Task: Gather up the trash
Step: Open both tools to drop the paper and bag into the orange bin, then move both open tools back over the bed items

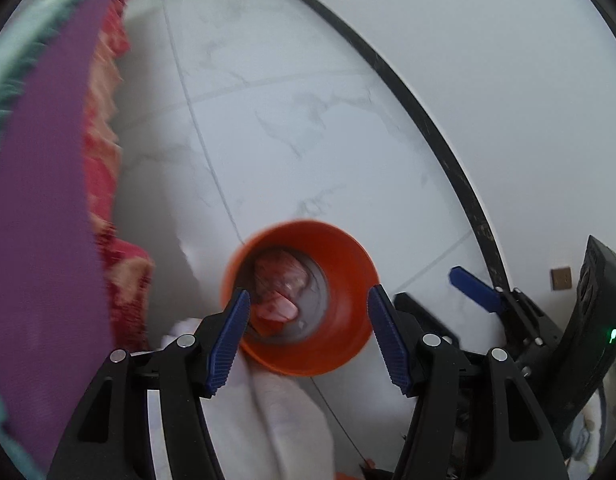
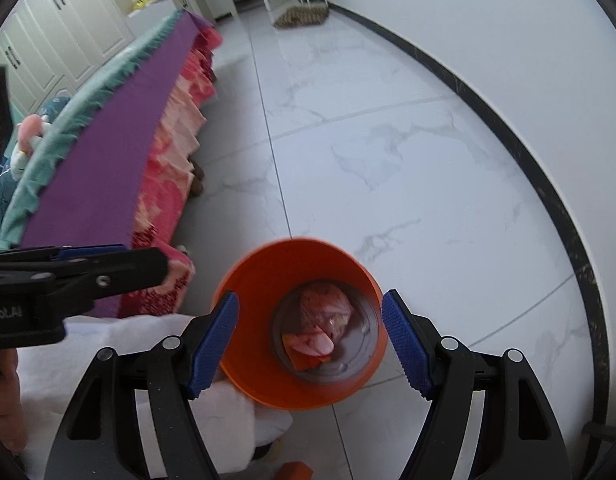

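Two hand-held grippers point steeply down at a floor, each filmed from its own wrist camera.

The left gripper point(image 1: 308, 330) has its blue ribbed fingers point(image 1: 228, 342) spread wide apart with nothing gripped between them. Seen through the gap, well below the tips, stands an orange bin point(image 1: 348, 280), round and open-topped. The right gripper point(image 2: 310, 344) is likewise wide open and holds nothing; its blue fingers point(image 2: 212, 346) frame the same bin from above.

The trash point(image 2: 326, 322) lies at the bottom of the bin: a crumpled pinkish wad with a smoother pink and orange piece just beside it, resting on the bin's grey base. It is slightly blurred in the left view.

The bin stands on a white marble-patterned tiled floor point(image 2: 388, 160). Something white and soft point(image 2: 148, 344), perhaps cloth, lies against the bin's near left side; what it is cannot be told. In the right view the left gripper's black body reaches in from the left edge, above that white material.

Further left runs a bed point(image 2: 120, 152), its side covered by a purple sheet edged with teal frill, pink patterned fabric hanging below. To the right a white wall point(image 2: 508, 40) curves away, with a black skirting strip point(image 2: 528, 148) at its foot.
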`<state>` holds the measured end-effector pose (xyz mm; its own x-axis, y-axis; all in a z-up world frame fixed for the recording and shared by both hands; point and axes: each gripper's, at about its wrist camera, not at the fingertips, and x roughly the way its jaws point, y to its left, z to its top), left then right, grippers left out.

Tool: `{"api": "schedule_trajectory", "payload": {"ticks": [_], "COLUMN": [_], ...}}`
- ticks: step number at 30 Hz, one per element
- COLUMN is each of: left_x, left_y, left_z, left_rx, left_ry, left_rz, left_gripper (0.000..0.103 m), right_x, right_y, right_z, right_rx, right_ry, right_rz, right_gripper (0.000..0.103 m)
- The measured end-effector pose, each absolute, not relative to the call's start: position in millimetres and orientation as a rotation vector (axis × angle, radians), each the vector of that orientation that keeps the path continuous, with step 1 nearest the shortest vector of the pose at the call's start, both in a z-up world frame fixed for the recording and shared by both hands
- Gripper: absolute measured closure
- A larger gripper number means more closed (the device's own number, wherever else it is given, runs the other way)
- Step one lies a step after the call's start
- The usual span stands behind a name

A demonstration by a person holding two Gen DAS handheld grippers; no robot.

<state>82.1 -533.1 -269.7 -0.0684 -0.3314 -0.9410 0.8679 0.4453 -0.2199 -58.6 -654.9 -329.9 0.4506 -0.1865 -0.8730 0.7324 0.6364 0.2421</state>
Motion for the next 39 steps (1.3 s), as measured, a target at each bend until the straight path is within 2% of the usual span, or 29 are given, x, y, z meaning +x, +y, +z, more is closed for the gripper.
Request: {"api": "schedule_trajectory", "payload": {"ticks": [2,10,13,17,26,39], "left_x": [89,98,100,105,118,133], "left_y": [-515,-439,-407,-358,-247,-116], "left_z": [-247,-165,-142,-115,-87,-84], "left_rx": [0.520,0.447,0.399,0.327,0.226,0.087], "left_ry": [1.217,1.015,0.959,0.911,0.855,0.845], "left_rz": [-1.041,-0.941,-0.895,-0.820,-0.621,-0.396], "left_gripper": [0.031,0.031,0.022,0.022,0.022,0.022], "right_x": [-54,-31,-18,5,59,103], "right_y": [-651,-615,-589,-548,-443,-309], "right_z": [-312,-221,-187,-157,-116,-85], "right_rx": [0.658,0.545,0.500,0.442,0.328,0.197], "right_ry": [0.916,0.789,0.743,0.710,0.681,0.681], "right_rz": [-0.604,-0.511,-0.433,-0.328,-0.080,0.173], "right_gripper": [0.029,0.029,0.029,0.029,0.029,0.029]}}
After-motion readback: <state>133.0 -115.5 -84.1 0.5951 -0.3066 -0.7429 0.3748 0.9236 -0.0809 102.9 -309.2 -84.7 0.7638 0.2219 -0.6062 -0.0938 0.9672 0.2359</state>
